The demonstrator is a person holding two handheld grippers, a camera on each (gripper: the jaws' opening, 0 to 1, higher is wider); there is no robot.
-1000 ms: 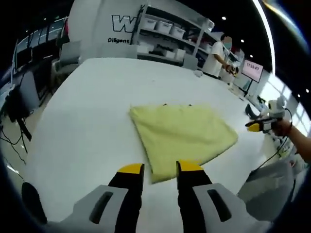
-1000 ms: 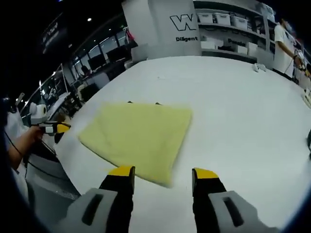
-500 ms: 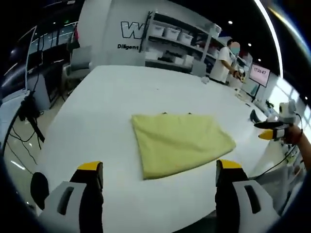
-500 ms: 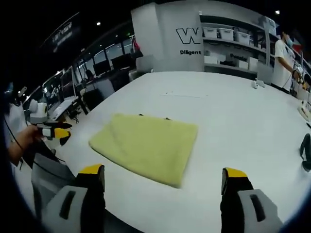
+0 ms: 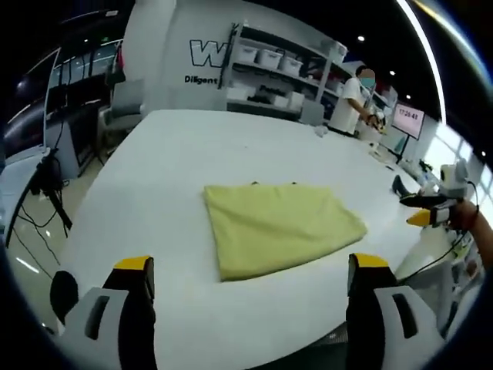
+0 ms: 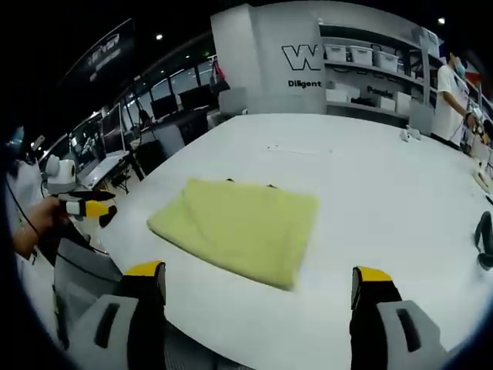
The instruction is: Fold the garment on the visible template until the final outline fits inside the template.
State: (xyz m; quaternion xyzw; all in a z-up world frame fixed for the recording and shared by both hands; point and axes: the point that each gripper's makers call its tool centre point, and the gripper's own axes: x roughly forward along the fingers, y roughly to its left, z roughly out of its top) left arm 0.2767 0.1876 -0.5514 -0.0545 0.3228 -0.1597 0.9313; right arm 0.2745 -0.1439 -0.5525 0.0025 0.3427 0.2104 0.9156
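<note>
Gaping wide and holding nothing, both grippers [image 5: 251,266] [image 6: 259,276] hover short of the seemingly folded yellow garment [image 5: 279,226].

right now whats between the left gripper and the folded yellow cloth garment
Only bare white table: in the left gripper view, nothing lies between the open left gripper and the folded yellow cloth garment.

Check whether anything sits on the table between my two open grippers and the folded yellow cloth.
Nothing visible does. Bare white table lies between the left gripper and the yellow cloth, and likewise between the right gripper and it.
</note>
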